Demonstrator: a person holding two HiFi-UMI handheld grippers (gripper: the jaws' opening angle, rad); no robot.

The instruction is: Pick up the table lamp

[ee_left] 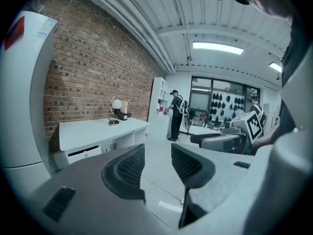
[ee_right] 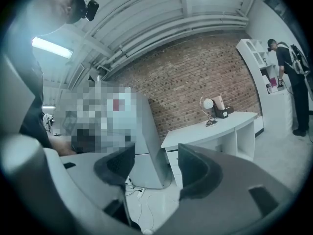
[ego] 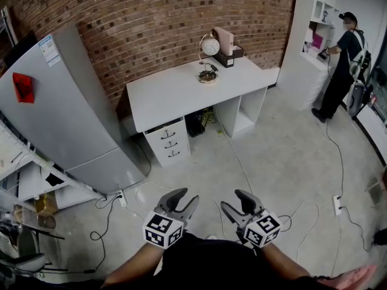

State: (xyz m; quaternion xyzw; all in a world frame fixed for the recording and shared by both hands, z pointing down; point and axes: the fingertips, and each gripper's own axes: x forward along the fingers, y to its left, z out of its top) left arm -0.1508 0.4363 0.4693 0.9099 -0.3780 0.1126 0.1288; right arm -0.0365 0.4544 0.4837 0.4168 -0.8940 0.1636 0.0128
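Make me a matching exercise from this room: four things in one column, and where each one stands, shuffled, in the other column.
Things:
1 table lamp
2 fridge
3 drawer unit
4 person in black

Places:
A under the left end of the desk
B by the white shelves at far right
C on top of the desk, near the brick wall
D left of the desk, by the brick wall

Pairs: 1-C; 2-D; 3-A; 4-B
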